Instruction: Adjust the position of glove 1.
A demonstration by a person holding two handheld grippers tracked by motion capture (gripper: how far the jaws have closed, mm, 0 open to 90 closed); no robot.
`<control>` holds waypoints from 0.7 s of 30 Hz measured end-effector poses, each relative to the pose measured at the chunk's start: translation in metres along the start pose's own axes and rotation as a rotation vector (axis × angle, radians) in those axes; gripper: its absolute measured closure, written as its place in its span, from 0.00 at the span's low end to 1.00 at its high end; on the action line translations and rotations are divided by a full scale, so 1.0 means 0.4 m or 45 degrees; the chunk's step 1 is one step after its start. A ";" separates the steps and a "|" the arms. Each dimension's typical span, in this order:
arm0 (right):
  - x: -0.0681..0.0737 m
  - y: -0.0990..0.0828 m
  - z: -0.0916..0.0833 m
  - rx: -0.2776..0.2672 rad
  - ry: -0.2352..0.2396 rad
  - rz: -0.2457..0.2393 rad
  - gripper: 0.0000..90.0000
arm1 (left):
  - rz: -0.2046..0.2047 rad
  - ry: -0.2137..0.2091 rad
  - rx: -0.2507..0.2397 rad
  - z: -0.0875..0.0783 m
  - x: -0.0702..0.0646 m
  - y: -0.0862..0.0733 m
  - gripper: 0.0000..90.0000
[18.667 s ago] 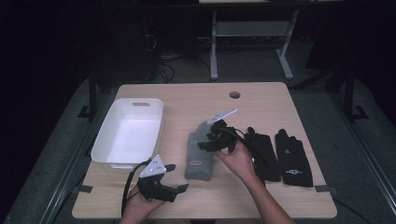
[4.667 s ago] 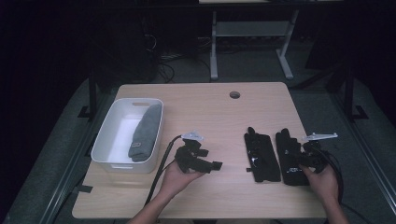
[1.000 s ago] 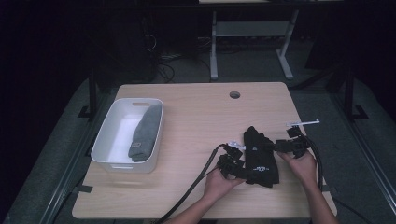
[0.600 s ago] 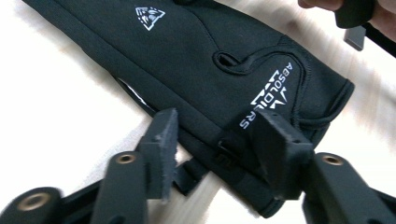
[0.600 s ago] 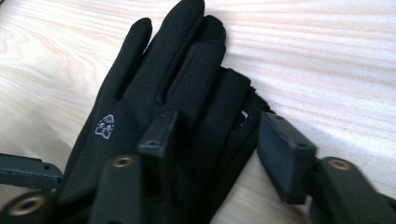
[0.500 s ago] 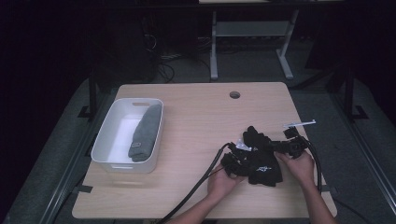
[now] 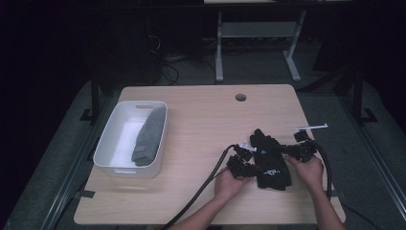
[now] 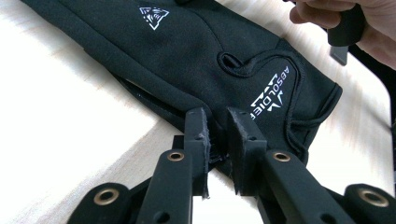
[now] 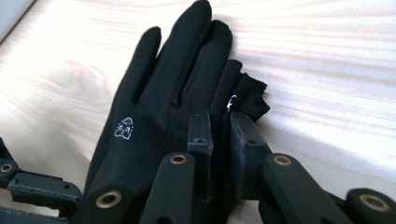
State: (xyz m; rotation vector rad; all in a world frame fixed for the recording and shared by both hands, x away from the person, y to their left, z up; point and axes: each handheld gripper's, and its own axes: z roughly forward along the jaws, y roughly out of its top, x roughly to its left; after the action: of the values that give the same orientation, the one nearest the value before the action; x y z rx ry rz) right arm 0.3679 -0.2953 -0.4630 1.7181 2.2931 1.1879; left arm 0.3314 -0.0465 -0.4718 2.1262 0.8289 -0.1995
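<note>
Since a second ago both hands have drawn in on the black gloves at the right of the table, and both pairs of jaws have just been closing with fabric between them. The left gripper is pinching the cuff edge of the pair near the printed logo, while the right gripper is clamping the opposite edge beside the fingers, so the stacked gloves are being held from two sides and can probably be lifted flat together. The white bin, well apart at the left, is already holding a grey glove, which suggests where this pair is going.
</note>
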 end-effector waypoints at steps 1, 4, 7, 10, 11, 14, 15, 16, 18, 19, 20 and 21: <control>0.000 0.000 -0.003 0.001 -0.001 0.008 0.89 | -0.004 -0.007 0.000 -0.002 0.001 0.001 0.91; -0.003 -0.001 -0.015 -0.015 0.003 0.009 0.89 | 0.000 -0.035 -0.010 -0.006 0.001 0.004 0.97; -0.001 -0.001 -0.023 -0.024 0.008 0.022 0.89 | -0.009 -0.040 -0.004 -0.001 0.003 0.002 0.97; 0.000 -0.002 -0.027 -0.021 -0.001 0.006 0.89 | -0.039 -0.043 -0.007 -0.004 0.004 0.003 0.90; 0.000 -0.002 -0.027 -0.019 -0.001 0.009 0.89 | -0.074 -0.031 -0.021 -0.006 0.006 0.003 0.75; -0.002 -0.004 -0.025 -0.016 -0.003 0.009 0.89 | -0.125 -0.057 -0.019 -0.004 0.017 0.002 0.50; -0.001 -0.004 -0.025 -0.014 -0.003 0.010 0.89 | -0.147 -0.070 -0.030 -0.003 0.020 0.002 0.45; 0.000 -0.004 -0.025 -0.015 -0.003 0.011 0.89 | -0.171 -0.080 -0.047 0.000 0.021 0.004 0.42; 0.001 -0.004 -0.023 -0.021 0.001 0.021 0.89 | -0.176 -0.077 -0.050 0.006 0.018 0.007 0.39; 0.002 -0.004 -0.022 -0.017 0.002 0.019 0.89 | -0.164 -0.066 -0.048 0.009 0.014 0.009 0.39; 0.004 -0.004 -0.020 -0.020 0.002 0.013 0.89 | -0.150 -0.045 -0.047 0.011 0.010 0.010 0.40; 0.008 -0.004 -0.021 -0.018 -0.004 0.018 0.89 | -0.145 -0.029 -0.047 0.013 0.007 0.011 0.43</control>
State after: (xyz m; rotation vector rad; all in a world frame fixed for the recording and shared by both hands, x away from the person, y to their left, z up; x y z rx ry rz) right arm 0.3618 -0.2975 -0.4567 1.7333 2.2690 1.2004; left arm 0.3370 -0.0511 -0.4733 2.0407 0.9342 -0.2657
